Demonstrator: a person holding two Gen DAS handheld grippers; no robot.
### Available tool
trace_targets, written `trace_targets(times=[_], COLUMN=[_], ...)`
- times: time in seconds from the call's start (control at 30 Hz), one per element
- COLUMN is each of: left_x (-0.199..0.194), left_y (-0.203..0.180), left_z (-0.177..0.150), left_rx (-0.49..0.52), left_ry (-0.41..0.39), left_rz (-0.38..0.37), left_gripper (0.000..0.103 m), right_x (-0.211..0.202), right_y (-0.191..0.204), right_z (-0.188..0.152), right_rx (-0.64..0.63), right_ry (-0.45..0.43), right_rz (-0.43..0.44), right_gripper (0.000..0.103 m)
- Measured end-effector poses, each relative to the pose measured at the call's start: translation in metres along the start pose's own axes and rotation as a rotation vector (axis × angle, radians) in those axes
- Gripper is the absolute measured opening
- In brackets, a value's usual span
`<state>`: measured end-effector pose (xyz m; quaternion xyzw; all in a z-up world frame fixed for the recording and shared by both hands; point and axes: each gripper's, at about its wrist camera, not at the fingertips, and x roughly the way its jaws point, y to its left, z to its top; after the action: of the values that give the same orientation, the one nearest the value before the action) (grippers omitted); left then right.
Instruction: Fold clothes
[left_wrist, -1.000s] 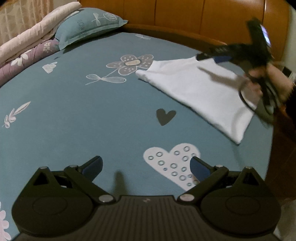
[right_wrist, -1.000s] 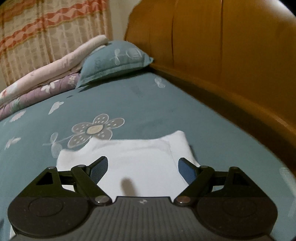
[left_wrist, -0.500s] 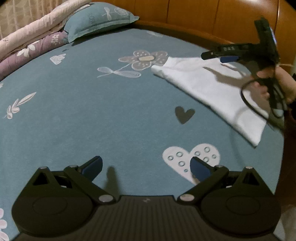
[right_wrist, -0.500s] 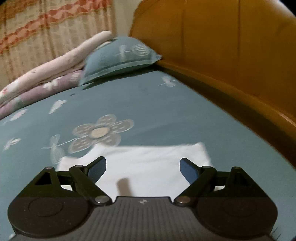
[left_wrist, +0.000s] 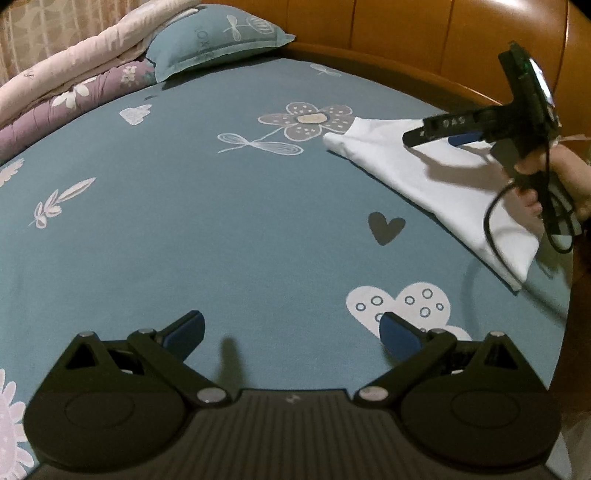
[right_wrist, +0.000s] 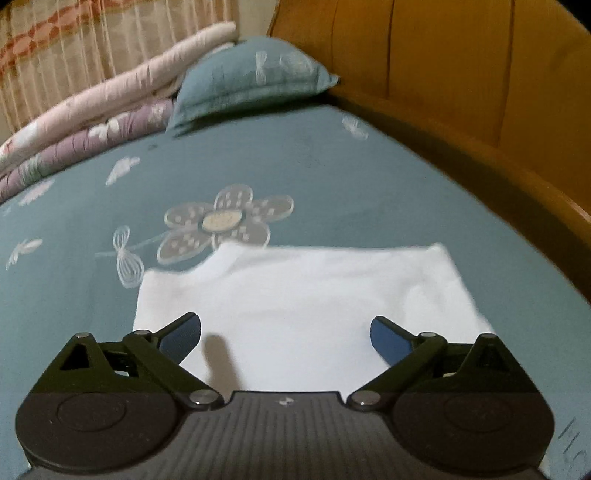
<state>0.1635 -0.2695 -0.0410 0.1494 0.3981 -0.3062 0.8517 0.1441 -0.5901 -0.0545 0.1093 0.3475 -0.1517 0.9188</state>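
Note:
A folded white garment (left_wrist: 436, 177) (right_wrist: 310, 299) lies flat on the teal bedsheet (left_wrist: 184, 221) near the wooden headboard. My right gripper (right_wrist: 286, 338) hovers over the garment's near part, its jaws opening wide with nothing between the pads. From the left wrist view that same right gripper (left_wrist: 439, 134) sits in a person's hand (left_wrist: 565, 181) above the garment. My left gripper (left_wrist: 291, 330) stands open over bare sheet, well to the left of the garment, holding nothing.
A teal pillow (left_wrist: 221, 37) (right_wrist: 255, 81) and rolled pink and purple quilts (left_wrist: 74, 85) (right_wrist: 92, 125) lie at the far end. The wooden headboard (right_wrist: 461, 74) runs along the right. A curtain (right_wrist: 74, 44) hangs behind. The bed edge (left_wrist: 565, 295) drops off at right.
The right gripper's jaws have spread wider and it has drawn back along the garment, which now shows more fully and lies flatter. The left view has shifted slightly; its gripper stays open.

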Motion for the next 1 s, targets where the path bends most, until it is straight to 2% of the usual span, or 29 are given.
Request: trace_targets(times=[0.2,0.3,0.43,0.53,0.7,0.83,1.0], left_x=[-0.004,-0.006,-0.01,-0.014,-0.021,-0.026,-0.029], left_y=[0.0,0.002,0.002,0.001,0.0,-0.003,-0.003], left_z=[-0.002,-0.001,-0.001,-0.002,-0.004,-0.007,-0.009], left_rx=[0.018,0.009,0.004,0.007,0.003,0.014,0.012], left_ry=[0.001,-0.005,-0.012,-0.017,-0.024,-0.03,-0.03], left_rz=[-0.002,0.006,0.0,-0.003,-0.016,-0.013,-0.002], left_gripper=[0.1,0.1,0.1,0.1,0.1,0.1,0.1], right_x=[0.005,-0.008,-0.041,-0.057,-0.059,-0.084,-0.106], right_y=[0.002,0.002,-0.001,-0.017,-0.061,-0.05,-0.004], right_z=[0.001,0.001,-0.005,-0.013,-0.043,-0.046,-0.063], right_rx=[-0.012,0.007,0.004,0.037,0.142,0.146,0.069], right_ry=[0.006,0.009,-0.049,-0.064,0.008,-0.034,-0.049], right_rz=[-0.032,-0.016,-0.015,-0.037,-0.09,-0.081,0.067], right_gripper=[0.103,0.103,0.103,0.103,0.101,0.102,0.102])
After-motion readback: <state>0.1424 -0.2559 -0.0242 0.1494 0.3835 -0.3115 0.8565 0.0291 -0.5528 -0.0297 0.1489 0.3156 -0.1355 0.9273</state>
